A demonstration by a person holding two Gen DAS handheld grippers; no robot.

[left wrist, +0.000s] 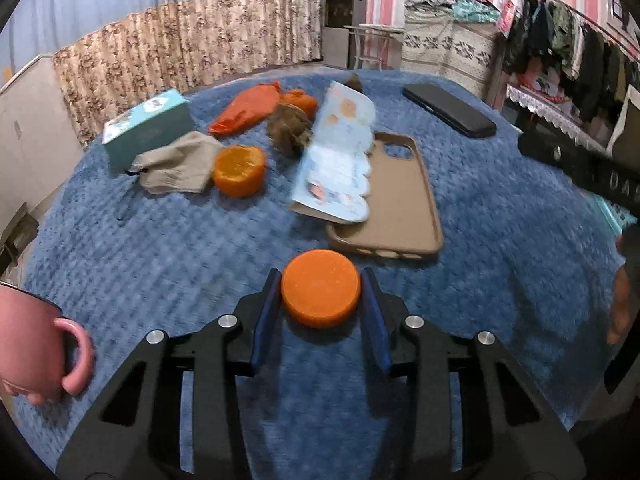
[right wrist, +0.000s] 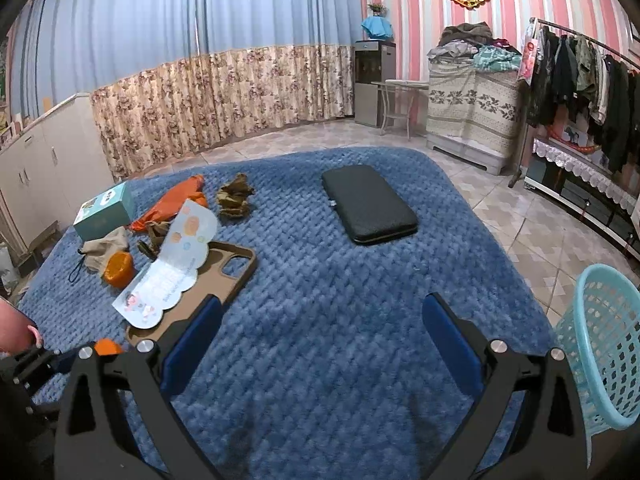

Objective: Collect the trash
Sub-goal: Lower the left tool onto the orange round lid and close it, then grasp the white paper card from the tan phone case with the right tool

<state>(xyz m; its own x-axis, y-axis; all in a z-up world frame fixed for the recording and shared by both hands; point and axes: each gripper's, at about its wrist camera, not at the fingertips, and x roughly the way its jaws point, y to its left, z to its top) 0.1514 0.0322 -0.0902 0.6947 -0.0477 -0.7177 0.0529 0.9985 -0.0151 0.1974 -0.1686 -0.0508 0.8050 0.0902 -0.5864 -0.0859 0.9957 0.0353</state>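
A round orange lid lies on the blue blanket just in front of me. My left gripper is shut on it, one blue pad against each side. Farther back are other pieces: an orange cup, an orange bag, crumpled brown paper and a printed card. My right gripper stands open over bare blanket with nothing between its fingers. A light blue basket stands off the blanket's right edge. The orange lid shows at the lower left of the right wrist view.
A tan phone case lies partly under the card, and a black wallet sits behind it. A teal box and beige cloth are at the left. A pink mug is at my near left. Tiled floor surrounds the blanket.
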